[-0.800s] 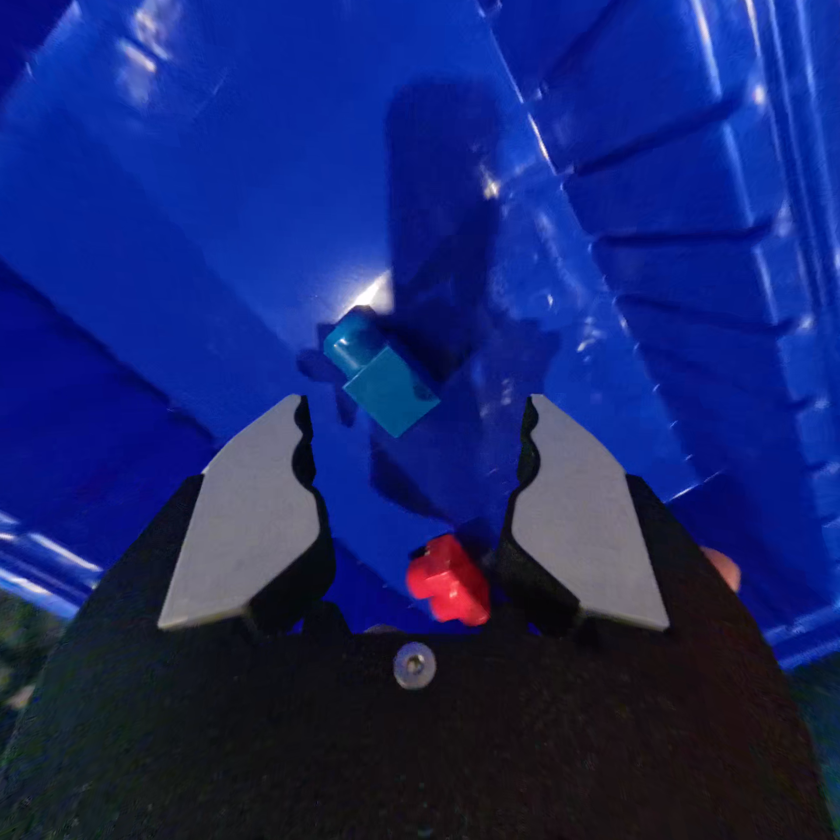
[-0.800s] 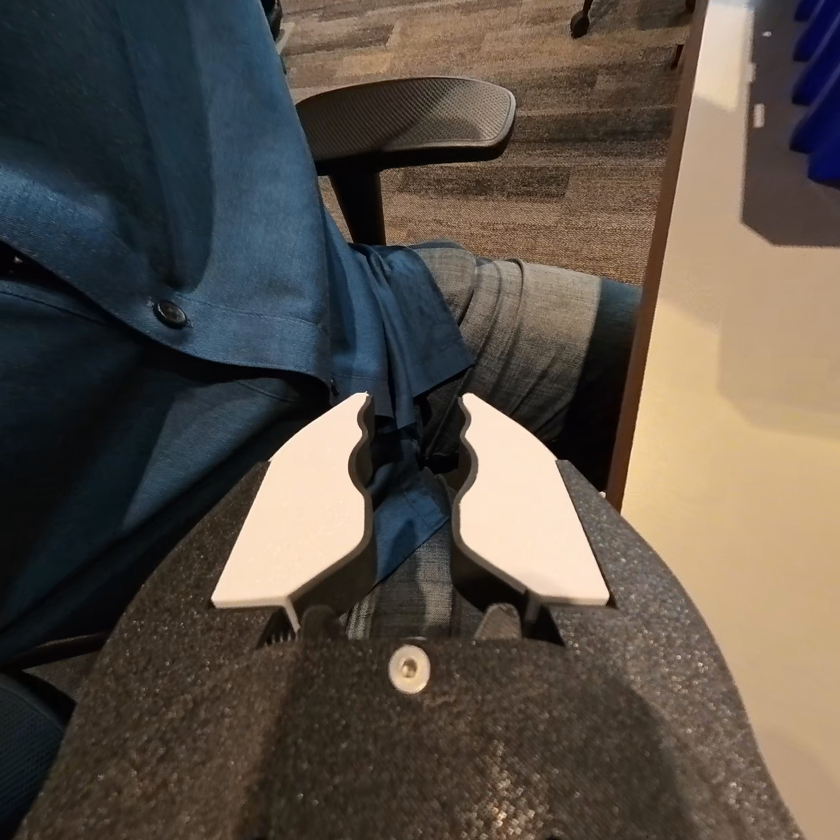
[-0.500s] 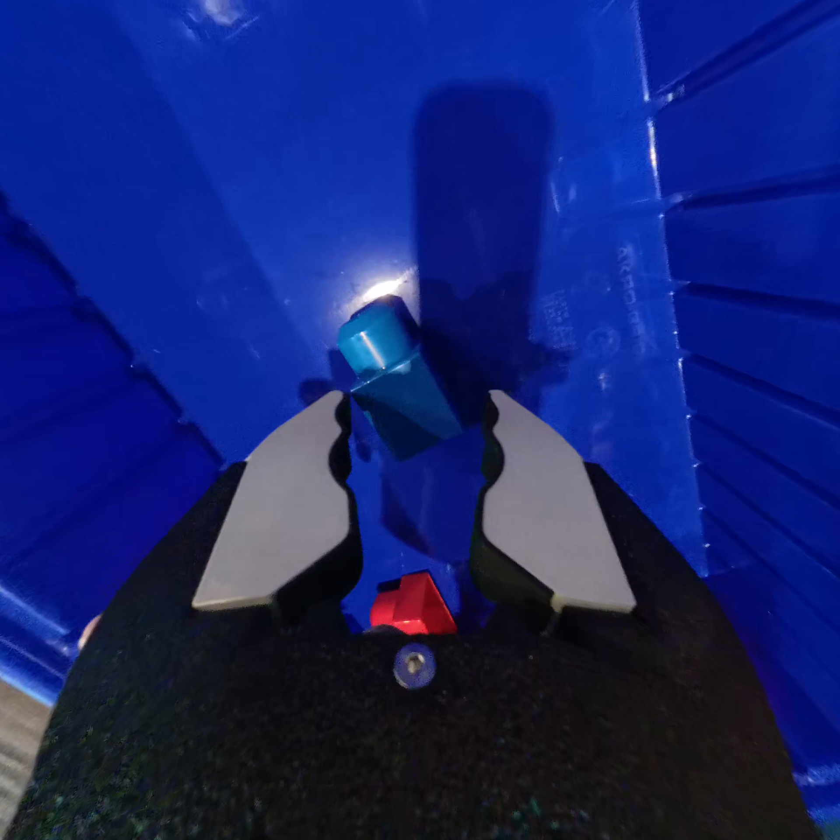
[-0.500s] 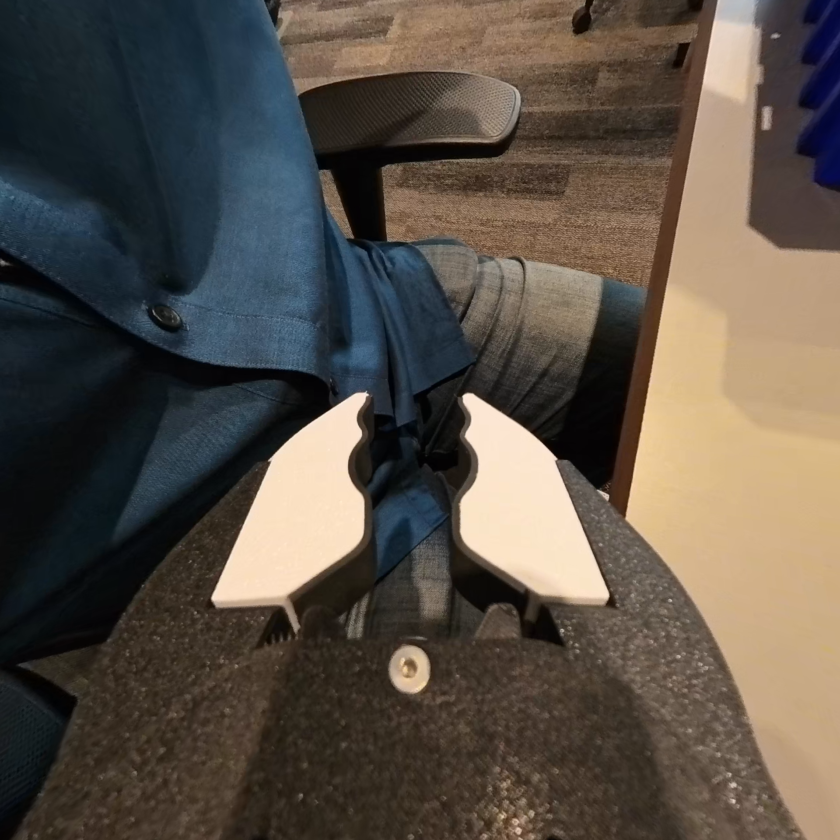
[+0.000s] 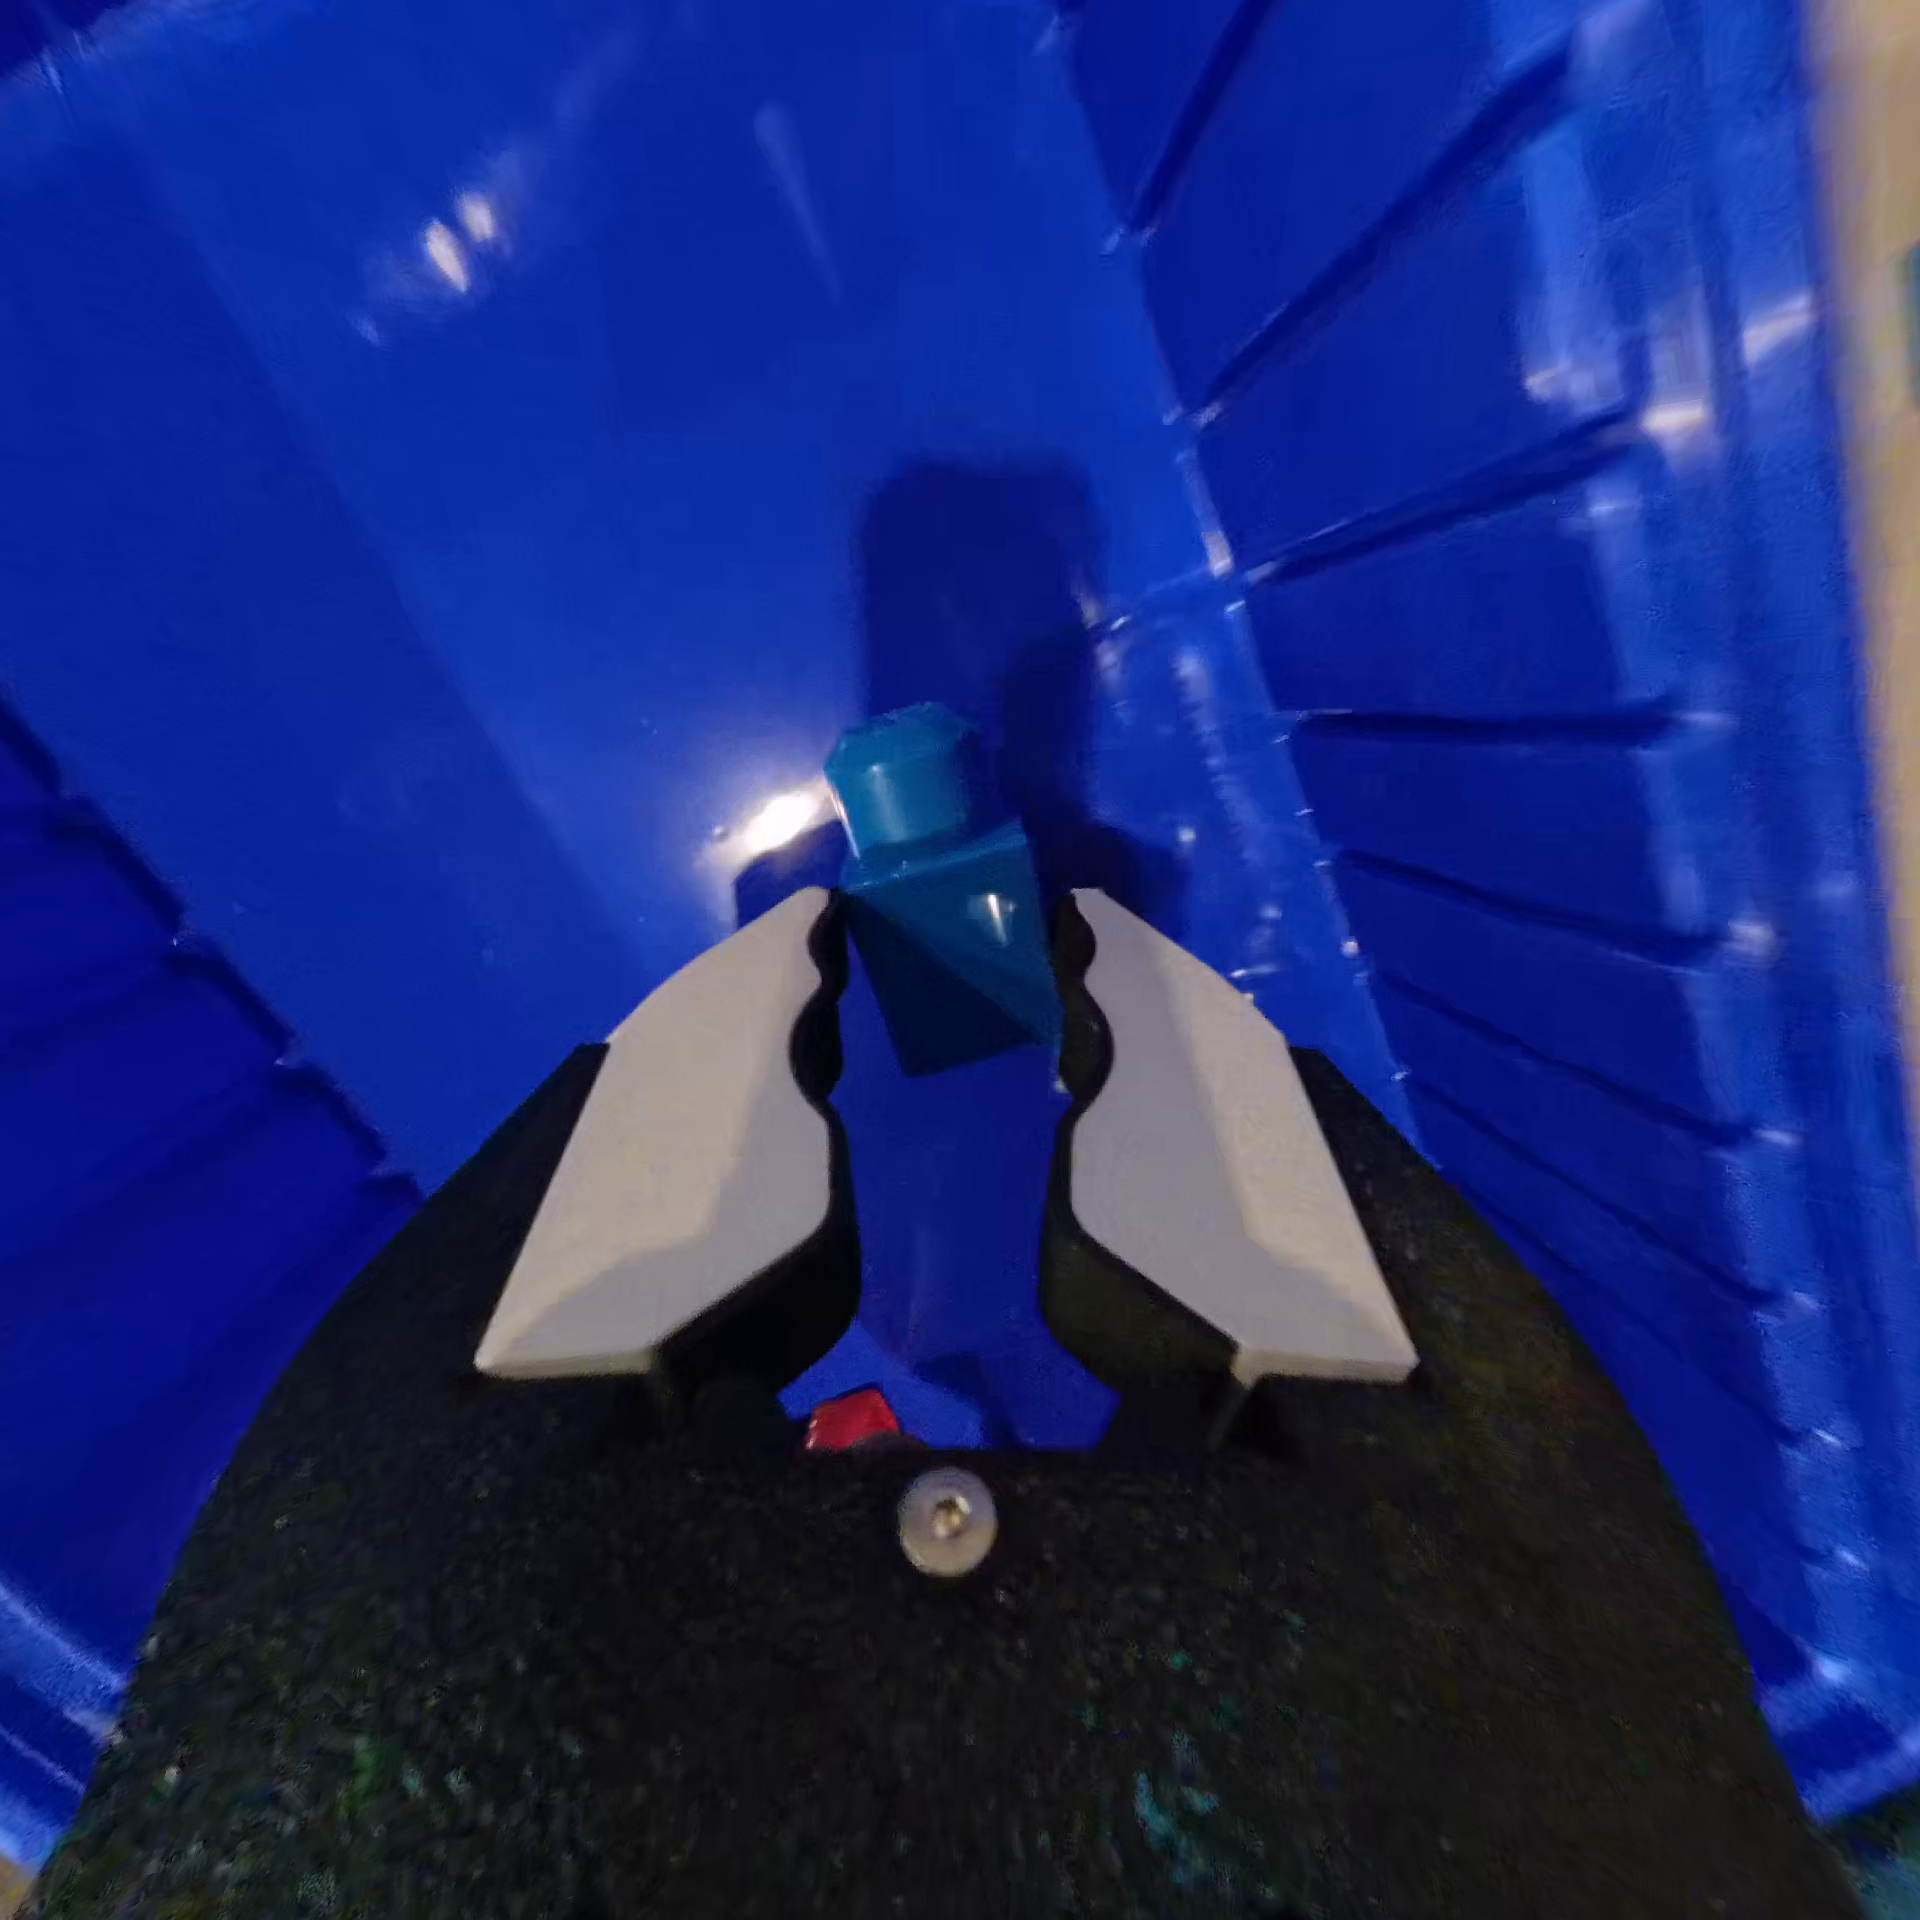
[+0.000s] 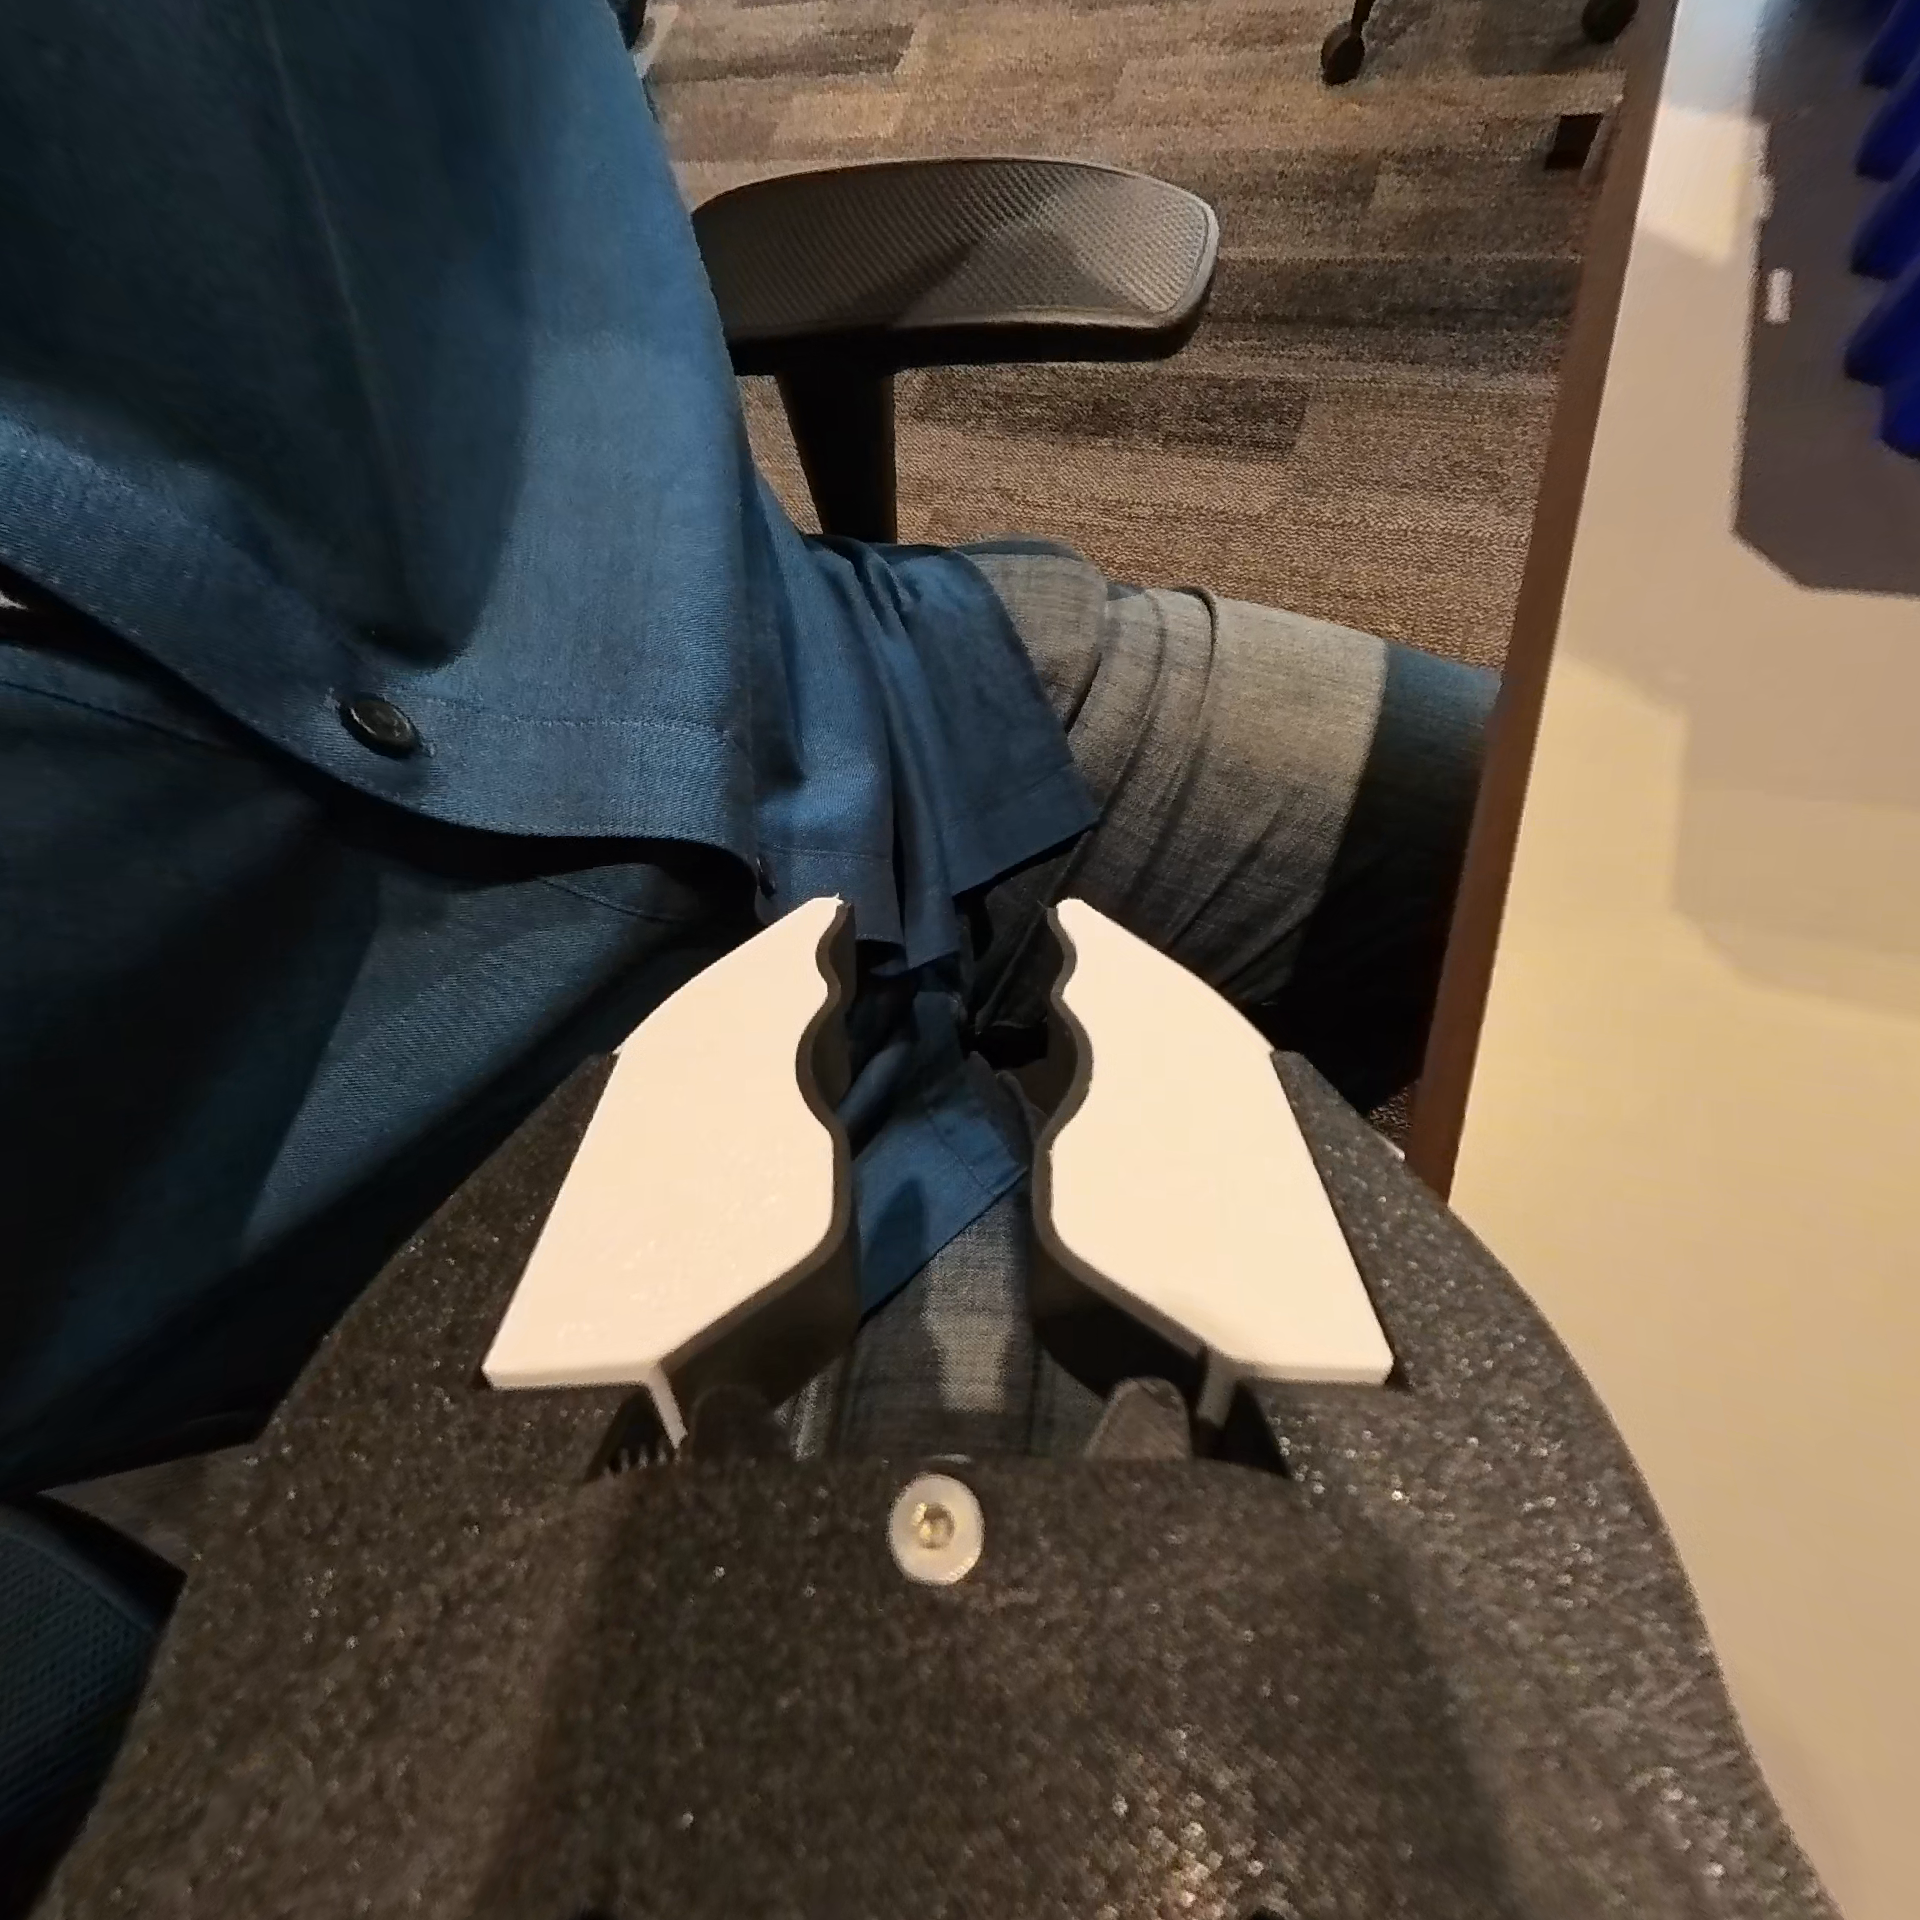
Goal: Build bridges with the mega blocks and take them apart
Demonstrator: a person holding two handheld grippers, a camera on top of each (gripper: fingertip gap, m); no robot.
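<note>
In the left wrist view my left gripper [image 5: 948, 914] is deep inside a blue plastic bin [image 5: 520, 520]. Its jaws are closed against both sides of a teal single-stud mega block [image 5: 951, 966], whose stud points away from me. A small red block [image 5: 850, 1421] lies on the bin floor behind the fingers, mostly hidden by the gripper body. In the right wrist view my right gripper [image 6: 954, 920] is empty, its jaws a narrow gap apart. It points at a seated person's blue shirt [image 6: 364, 520] and grey trousers [image 6: 1195, 727], off the table.
The bin's ribbed wall [image 5: 1507, 727] stands close on the right of the left gripper. In the right wrist view a cream table [image 6: 1662, 1039] with a dark edge runs along the right, a corner of the blue bin [image 6: 1886, 260] at top right, and a black chair armrest [image 6: 956, 249] behind. There is about 45 cm between the tips of the two grippers.
My left gripper moved forward onto the teal block and its jaws closed from wide open onto the block's sides. The red block slid back under the gripper. The right gripper has barely moved.
</note>
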